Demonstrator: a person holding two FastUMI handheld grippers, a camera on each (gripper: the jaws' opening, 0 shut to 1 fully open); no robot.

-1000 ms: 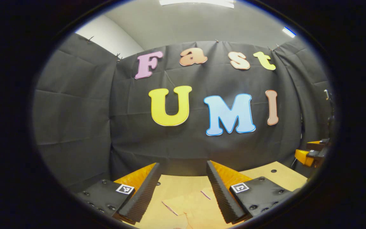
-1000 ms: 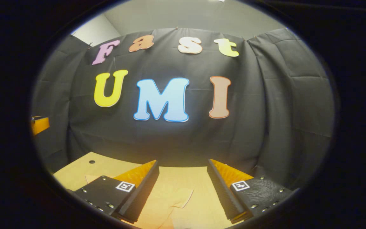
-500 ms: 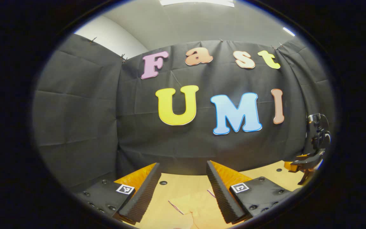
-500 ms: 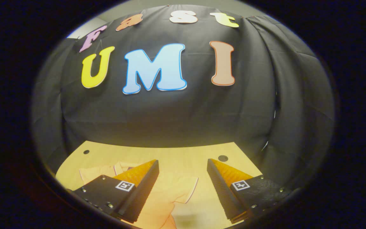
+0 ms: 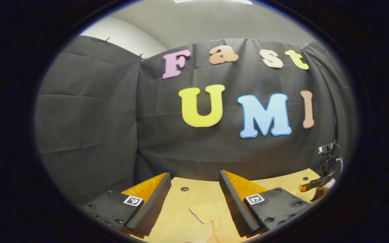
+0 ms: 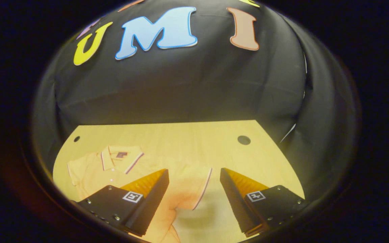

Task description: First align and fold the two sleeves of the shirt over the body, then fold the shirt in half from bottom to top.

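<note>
A pale orange polo shirt [image 6: 113,165] lies flat on the wooden table [image 6: 187,138], collar toward the far wall. Its short sleeve [image 6: 189,189], edged with dark trim, spreads out between the fingers of my right gripper [image 6: 193,170], which hovers open above it. My left gripper [image 5: 194,174] is open too, held above the table with a corner of the shirt [image 5: 214,219] below and between its fingers. In the left gripper view, the right gripper [image 5: 316,187] shows small at the far right, low over the table.
The table [image 5: 194,199] ends at the black cloth wall close behind. Round holes sit in the tabletop: one at the back right [image 6: 244,139], one at the back left [image 6: 76,138], one ahead of the left gripper [image 5: 184,189].
The right gripper has tipped downward, so more of the table and shirt shows, with the sleeve now between its fingers. The left gripper has swung slightly left. Both have stayed open.
</note>
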